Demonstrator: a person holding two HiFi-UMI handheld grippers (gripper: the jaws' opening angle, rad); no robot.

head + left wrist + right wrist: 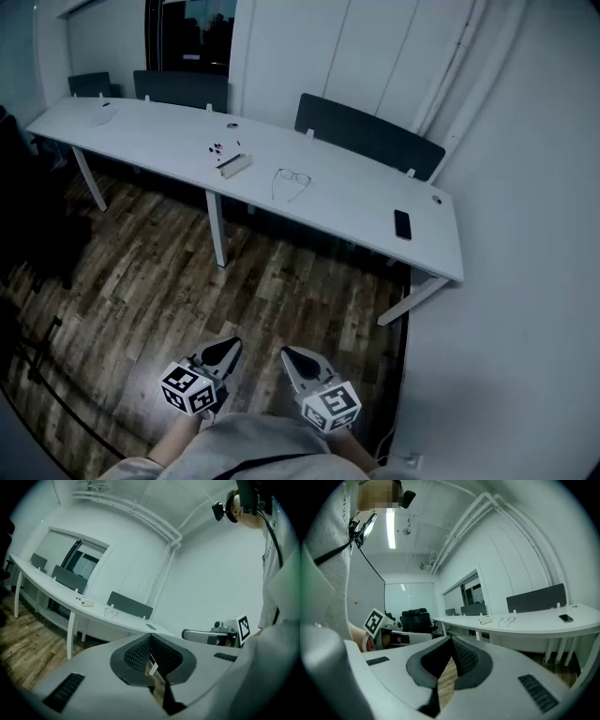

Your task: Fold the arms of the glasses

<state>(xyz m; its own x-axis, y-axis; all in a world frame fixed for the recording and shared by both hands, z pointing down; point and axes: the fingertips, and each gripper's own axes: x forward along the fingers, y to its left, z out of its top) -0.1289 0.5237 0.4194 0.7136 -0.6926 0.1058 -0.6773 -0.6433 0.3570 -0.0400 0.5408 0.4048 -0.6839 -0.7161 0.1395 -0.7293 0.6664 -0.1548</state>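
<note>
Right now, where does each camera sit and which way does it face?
Head view: on the person's head, looking steeply down at the table and glasses; left gripper and right gripper show below, both shut.
Left gripper view: on that gripper, facing along its closed jaws toward the table; person's torso at right.
Right gripper view: on that gripper, facing likewise; torso at left.
Shared: all see the glasses.

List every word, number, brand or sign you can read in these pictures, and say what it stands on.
There is no readable text in any view.
left marker cube and right marker cube: black-and-white square patterns only, no letters or digits.
small box and phone on the table: too small to show any print.
</note>
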